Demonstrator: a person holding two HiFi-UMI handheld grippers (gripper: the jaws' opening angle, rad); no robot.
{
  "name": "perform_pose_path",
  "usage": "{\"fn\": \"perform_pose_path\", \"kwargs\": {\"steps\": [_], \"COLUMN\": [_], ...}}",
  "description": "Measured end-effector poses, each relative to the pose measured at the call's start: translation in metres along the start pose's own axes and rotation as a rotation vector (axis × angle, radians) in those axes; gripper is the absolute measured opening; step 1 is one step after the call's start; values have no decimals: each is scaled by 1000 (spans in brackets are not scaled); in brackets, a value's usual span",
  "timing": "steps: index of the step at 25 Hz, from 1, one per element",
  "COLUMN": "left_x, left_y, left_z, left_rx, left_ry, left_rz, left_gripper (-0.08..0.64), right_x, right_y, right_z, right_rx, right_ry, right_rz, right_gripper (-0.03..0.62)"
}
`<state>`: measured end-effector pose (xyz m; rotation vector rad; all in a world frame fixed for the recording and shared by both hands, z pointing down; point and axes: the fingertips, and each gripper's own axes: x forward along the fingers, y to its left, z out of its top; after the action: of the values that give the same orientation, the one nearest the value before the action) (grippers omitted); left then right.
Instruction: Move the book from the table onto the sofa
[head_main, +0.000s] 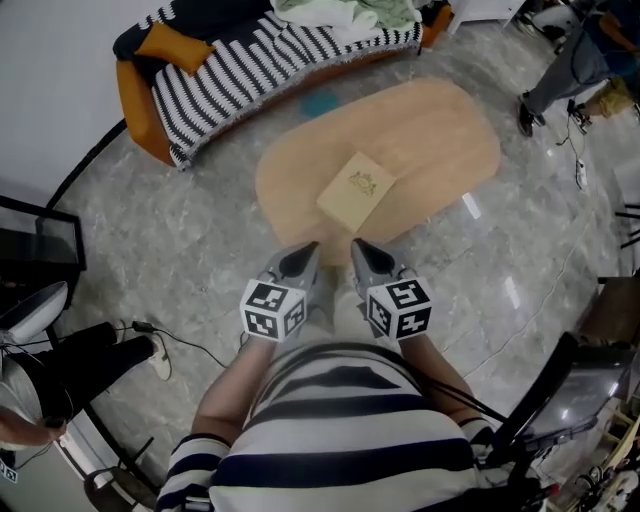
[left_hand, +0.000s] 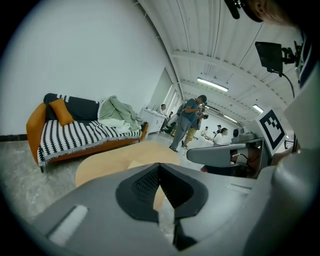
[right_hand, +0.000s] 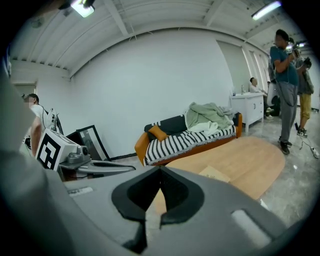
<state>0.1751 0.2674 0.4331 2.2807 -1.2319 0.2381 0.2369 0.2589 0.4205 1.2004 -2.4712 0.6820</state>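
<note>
Book (head_main: 356, 190) lies flat on the oval wooden counter (head_main: 440, 130), close to its near edge and turned cornerwise to me. I have the left tool (head_main: 306, 250) and the right tool (head_main: 362, 247) side by side just short of that near edge. Each has its jaws together with nothing between them.

Beyond the counter's far edge stands the sofa (head_main: 230, 60), orange-framed under a black-and-white striped throw. An orange cushion (head_main: 173, 47) sits at its left end and a heap of pale green cloth (head_main: 345, 12) lies toward the right. Grey marbled floor (head_main: 180, 230) runs all round the counter. A person (head_main: 565, 70) stands off the counter's right end, and a dark cable (head_main: 190, 345) trails on the floor to my left.
</note>
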Motion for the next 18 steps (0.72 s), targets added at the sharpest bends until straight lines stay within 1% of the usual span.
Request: {"fn": "perform_pose_path", "kwargs": {"steps": [5,11,18], "left_x": [34,71,110], "left_y": [4,9,19], "left_z": [2,-4,-16], "left_rx": [-8,-6,20], "left_ry": [38,102,181], "left_rz": [-13,-30,-43], "left_gripper": [0,0,0], "right_x": [14,32,50], "right_y": [-33,-65,-105], "right_z": [3,-5,-7], "right_rx": [32,74,107], "right_ry": [32,75,106], "right_rz": [-15,-30,-46], "right_gripper": [-3,-3,-3]}}
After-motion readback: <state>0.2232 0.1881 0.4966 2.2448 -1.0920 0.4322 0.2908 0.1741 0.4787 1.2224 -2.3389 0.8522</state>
